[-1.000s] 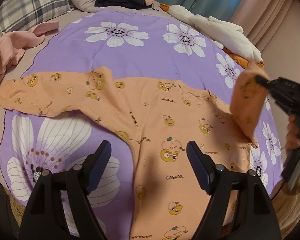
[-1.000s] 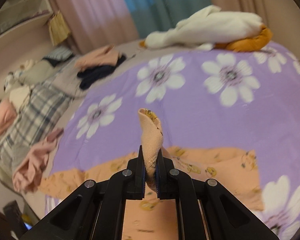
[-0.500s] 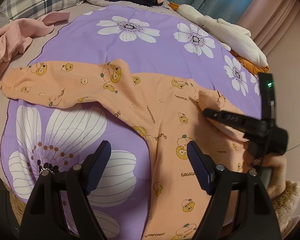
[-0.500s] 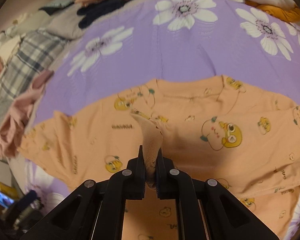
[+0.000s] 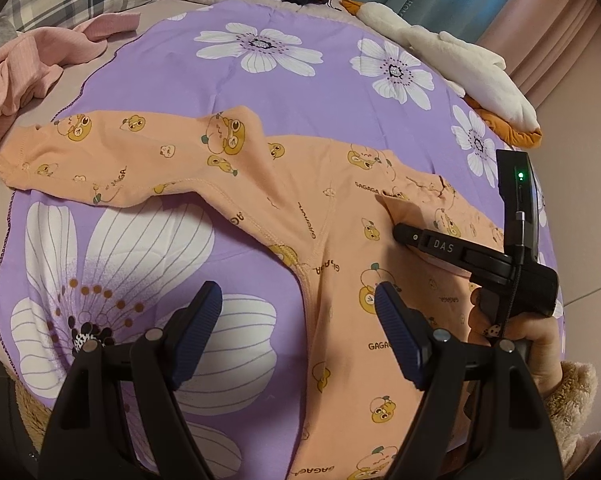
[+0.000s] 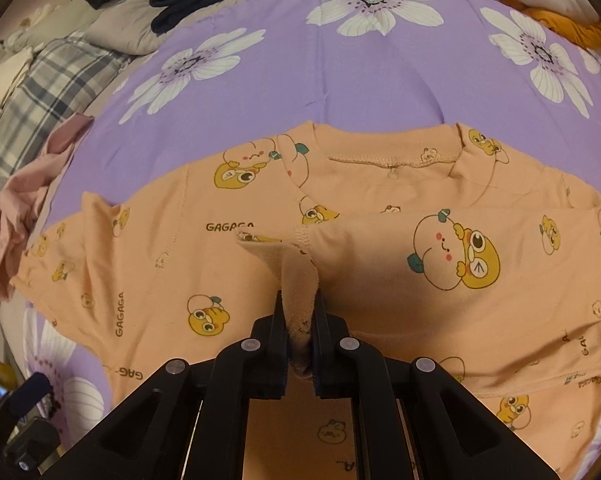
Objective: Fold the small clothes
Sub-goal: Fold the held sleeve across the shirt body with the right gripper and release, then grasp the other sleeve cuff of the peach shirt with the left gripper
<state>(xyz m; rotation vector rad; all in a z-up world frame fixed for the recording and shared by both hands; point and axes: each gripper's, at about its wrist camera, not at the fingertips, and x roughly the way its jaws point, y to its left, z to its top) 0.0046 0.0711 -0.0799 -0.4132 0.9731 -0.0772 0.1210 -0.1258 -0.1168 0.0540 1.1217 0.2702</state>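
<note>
Spread over a bed, the purple cotton sheet with white daisies (image 5: 300,92) is carrying the peach cartoon-print child's top (image 5: 324,216), lying flat in front of both grippers. Nearest, the left gripper (image 5: 298,318) is hanging wide apart with nothing in it; beyond, the right gripper (image 6: 300,312) is pinching the right sleeve's cuff (image 6: 296,280), laying it across the chest; the left sleeve (image 5: 100,160) is lying outstretched, so folding is looking barely begun.
</note>
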